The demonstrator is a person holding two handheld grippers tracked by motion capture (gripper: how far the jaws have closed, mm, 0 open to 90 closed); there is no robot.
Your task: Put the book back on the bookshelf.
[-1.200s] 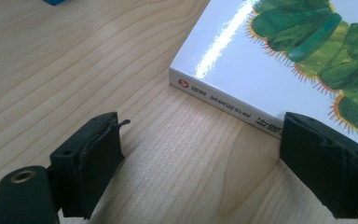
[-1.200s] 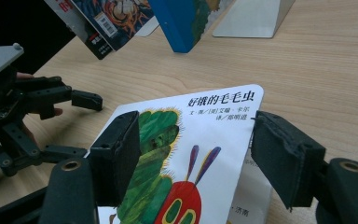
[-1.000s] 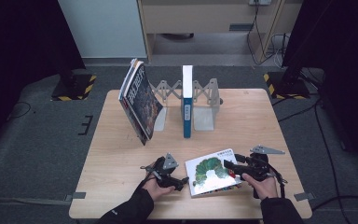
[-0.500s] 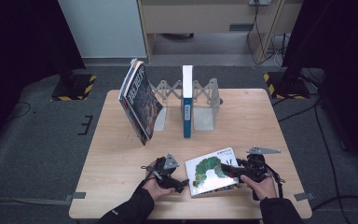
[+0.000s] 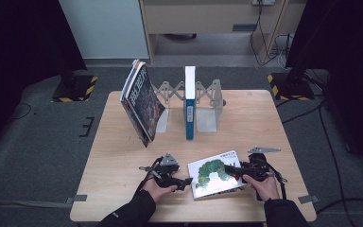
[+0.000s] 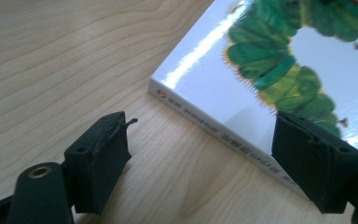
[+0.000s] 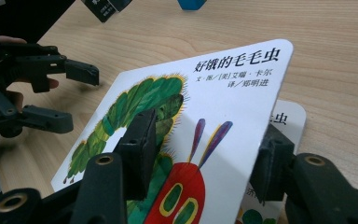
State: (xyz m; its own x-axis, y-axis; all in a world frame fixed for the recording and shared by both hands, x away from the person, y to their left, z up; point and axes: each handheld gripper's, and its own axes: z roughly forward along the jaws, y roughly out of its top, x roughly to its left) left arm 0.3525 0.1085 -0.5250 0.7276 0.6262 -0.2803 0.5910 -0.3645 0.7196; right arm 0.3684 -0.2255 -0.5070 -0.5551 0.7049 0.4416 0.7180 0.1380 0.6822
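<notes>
High view first: a wooden table [image 5: 123, 189] is taking up the middle of the frame, and the picture book [image 5: 216, 173] with the green caterpillar on its white cover is lying near the lower edge, right of centre. The left gripper [image 5: 185, 181] is sitting just left of the book at lower centre, jaws standing apart with nothing between them. The right gripper [image 5: 228, 168] is reaching over the book's right side, its jaws having just been closing with the cover between them. Towards the top of the table a metal book rack [image 5: 208, 101] is holding a blue book [image 5: 189, 105] upright, and a dark book [image 5: 142, 104] is leaning at upper left.

Left gripper view: the two black jaws are rising apart from the bottom corners, the book's spine [image 6: 223, 135] is running diagonally between them, and the right-hand jaw is overlapping the book's near edge.

Right gripper view: the front cover [image 7: 223, 107] is lifting off the pages below, one jaw lying on top of it and the other behind its right edge. Whether the pads are pressing on it, I cannot tell. The left gripper [image 7: 86, 99] is showing at the left edge, jaws apart.
</notes>
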